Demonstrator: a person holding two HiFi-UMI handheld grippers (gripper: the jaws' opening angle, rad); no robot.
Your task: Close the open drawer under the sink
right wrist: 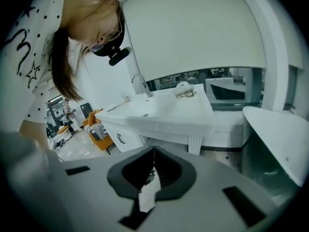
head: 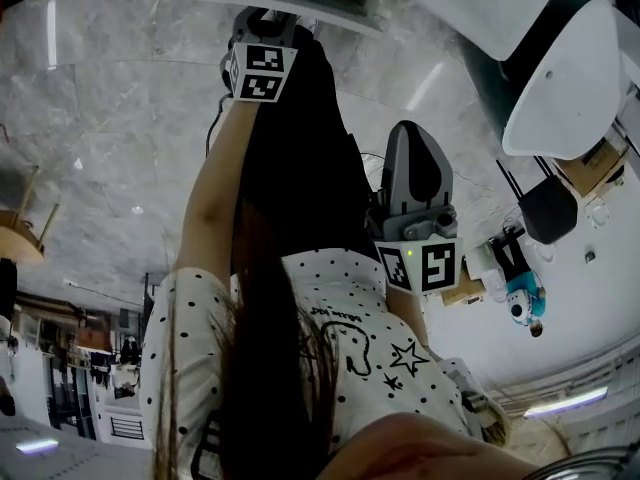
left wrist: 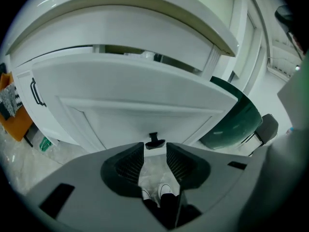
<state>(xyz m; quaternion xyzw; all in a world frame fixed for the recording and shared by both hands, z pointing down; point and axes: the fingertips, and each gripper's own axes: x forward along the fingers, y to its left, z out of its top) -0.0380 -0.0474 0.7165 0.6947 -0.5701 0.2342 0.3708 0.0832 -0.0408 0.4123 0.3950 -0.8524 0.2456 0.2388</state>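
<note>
The drawer (left wrist: 135, 93) sits directly under the sink (left wrist: 120, 30) and stands open: its white panelled front juts out from beneath the sink's rim, and a dark gap shows between the front's top edge and the rim. A small black handle (left wrist: 154, 141) sits at the middle of the drawer front, below the sink.

The left claw (left wrist: 155, 151) is spread, its 2 ribbed pads (left wrist: 131, 164) apart with only floor and the person's 2 white shoes (left wrist: 165, 190) showing between them. It points at the drawer front under the sink, and the handle lies in line with the gap, just ahead of the tips.

The right claw (right wrist: 153, 153) is pressed together, its tips meeting in 1 thin line. It hangs well back from the sink, which its view shows whole, with a curved tap (right wrist: 140, 83) at the back of the basin.

To 1 side of the sink's drawer is a white cupboard door (left wrist: 29, 88) with a black loop handle, and just beyond that an orange chair (right wrist: 99, 139). On the other side of the sink a dark green rounded panel (left wrist: 231, 122) stands close by.

From the head view the person, in a white dotted top (head: 330, 318), reaches both arms down over a grey marble floor (head: 110, 98) in front of the sink
</note>
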